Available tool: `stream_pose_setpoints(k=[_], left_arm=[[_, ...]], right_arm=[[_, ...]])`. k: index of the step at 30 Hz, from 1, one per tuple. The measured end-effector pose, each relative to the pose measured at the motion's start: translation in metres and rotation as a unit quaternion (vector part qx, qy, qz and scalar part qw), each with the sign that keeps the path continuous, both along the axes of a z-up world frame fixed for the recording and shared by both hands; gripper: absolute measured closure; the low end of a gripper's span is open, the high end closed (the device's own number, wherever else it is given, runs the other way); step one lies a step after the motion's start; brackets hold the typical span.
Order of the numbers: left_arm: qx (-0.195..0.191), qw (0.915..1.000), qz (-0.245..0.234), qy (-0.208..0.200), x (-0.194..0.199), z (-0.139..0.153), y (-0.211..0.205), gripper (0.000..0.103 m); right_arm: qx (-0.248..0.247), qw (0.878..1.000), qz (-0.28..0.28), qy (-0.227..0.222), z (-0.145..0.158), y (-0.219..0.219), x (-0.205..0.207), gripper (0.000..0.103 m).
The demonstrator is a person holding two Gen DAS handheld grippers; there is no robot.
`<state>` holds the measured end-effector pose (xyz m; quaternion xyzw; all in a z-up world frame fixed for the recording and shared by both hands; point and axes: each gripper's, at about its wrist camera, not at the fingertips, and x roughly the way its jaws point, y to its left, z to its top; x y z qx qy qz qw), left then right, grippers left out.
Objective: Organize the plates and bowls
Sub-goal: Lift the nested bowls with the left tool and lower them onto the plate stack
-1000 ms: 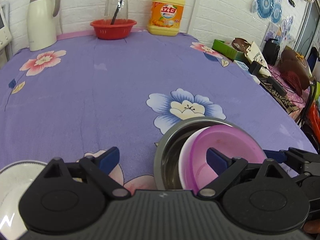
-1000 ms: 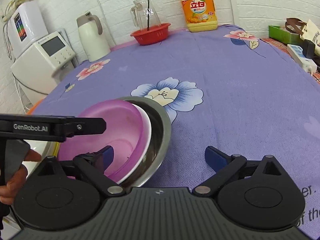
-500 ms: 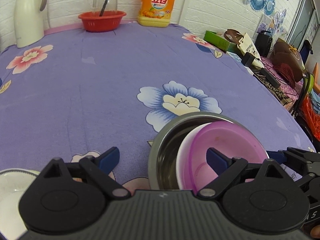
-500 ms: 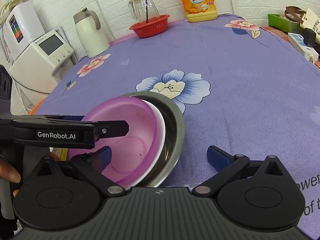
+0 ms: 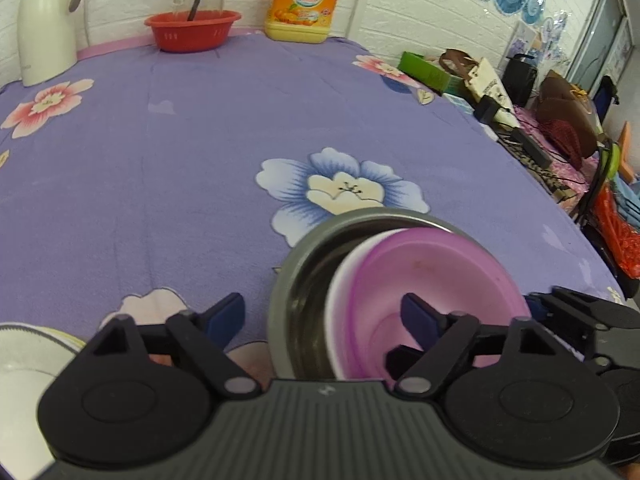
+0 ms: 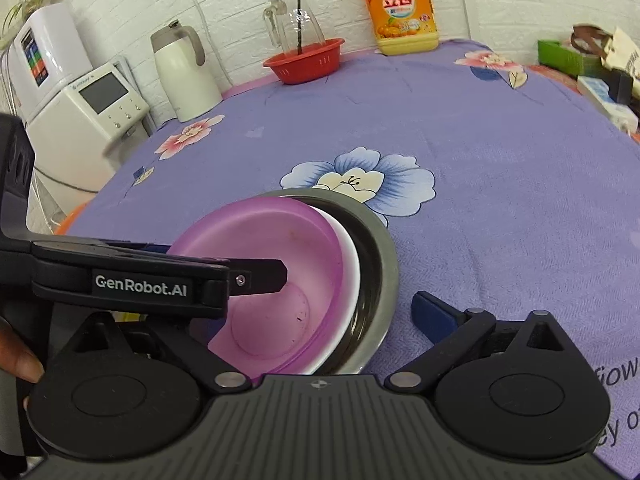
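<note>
A steel bowl (image 5: 288, 280) (image 6: 380, 248) on the purple floral cloth holds a white bowl (image 5: 340, 280) and, inside that, a purple bowl (image 5: 440, 264) (image 6: 272, 240). My left gripper (image 5: 322, 312) straddles the stack's near wall. One finger is inside the purple bowl and the other outside the steel rim. Its jaws are closing, and a gap shows at the outer pad. In the right wrist view, one of its fingers (image 6: 256, 276) reaches into the purple bowl. My right gripper (image 6: 316, 312) (image 5: 580, 312) stands open around the stack, its right finger clear of the steel rim. A white plate (image 5: 24, 352) lies at the near left.
At the back stand a white kettle (image 5: 44, 20), a red basket (image 5: 192, 34) holding a glass jug, and a yellow detergent bottle (image 5: 304, 0). Boxes, bags and cables crowd the right table edge (image 5: 520, 92). A white appliance (image 6: 80, 120) stands off the table's left side.
My left gripper's fingers have drawn closer together, and its finger has reached further into the purple bowl. The right gripper has stayed open in place.
</note>
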<state>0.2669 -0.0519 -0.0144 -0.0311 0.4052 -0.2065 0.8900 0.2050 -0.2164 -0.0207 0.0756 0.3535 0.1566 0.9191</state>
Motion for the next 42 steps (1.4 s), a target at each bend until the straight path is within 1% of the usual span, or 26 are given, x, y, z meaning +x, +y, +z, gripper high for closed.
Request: stream_pose_setpoints(k=[2, 5, 7, 9, 12, 15, 19, 21, 25, 29, 32, 39, 42], left_arm=[[-0.018, 0.9998, -0.012, 0.003, -0.003, 0.000, -0.002, 0.037], [-0.022, 0.9997, -0.005, 0.004, -0.006, 0.000, -0.005, 0.039], [-0.031, 0.9994, 0.005, 0.014, -0.006, 0.002, -0.006, 0.041], [-0.037, 0.9993, 0.006, 0.006, -0.009, 0.009, -0.005, 0.042], [-0.050, 0.9986, 0.007, -0.013, -0.016, 0.024, 0.002, 0.042], [-0.060, 0.9975, 0.017, -0.033, -0.025, 0.040, 0.016, 0.042], [-0.047, 0.9959, 0.051, -0.059, -0.045, 0.057, 0.050, 0.042], [-0.043, 0.9943, 0.074, -0.064, -0.054, 0.060, 0.071, 0.042], [-0.039, 0.9884, 0.133, -0.061, -0.077, 0.055, 0.119, 0.042], [-0.039, 0.9836, 0.169, -0.049, -0.092, 0.042, 0.152, 0.042], [-0.048, 0.9821, 0.178, -0.038, -0.097, 0.032, 0.167, 0.042], [-0.060, 0.9810, 0.183, -0.027, -0.095, 0.018, 0.180, 0.042], [-0.066, 0.9804, 0.182, -0.035, -0.096, 0.017, 0.183, 0.043]], right_arm=[[-0.007, 1.000, 0.002, -0.009, -0.001, 0.004, -0.003, 0.000], [-0.008, 1.000, -0.001, -0.013, 0.000, 0.009, -0.006, 0.000], [-0.013, 1.000, -0.009, -0.010, 0.002, 0.011, -0.006, 0.000], [-0.009, 1.000, -0.018, -0.007, 0.005, 0.012, -0.007, 0.000], [-0.019, 0.999, -0.018, -0.025, 0.019, 0.018, -0.014, 0.000], [-0.028, 0.998, -0.010, -0.049, 0.035, 0.028, -0.020, 0.000], [-0.021, 0.997, 0.021, -0.075, 0.049, 0.055, -0.024, 0.000], [-0.013, 0.996, 0.045, -0.080, 0.052, 0.073, -0.025, 0.000], [-0.005, 0.992, 0.099, -0.077, 0.050, 0.116, -0.029, 0.000], [0.000, 0.988, 0.142, -0.058, 0.041, 0.151, -0.030, 0.000], [-0.008, 0.987, 0.157, -0.043, 0.034, 0.166, -0.030, 0.000], [-0.022, 0.986, 0.163, -0.025, 0.026, 0.179, -0.028, 0.000], [-0.024, 0.986, 0.164, -0.015, 0.021, 0.183, -0.025, 0.000]])
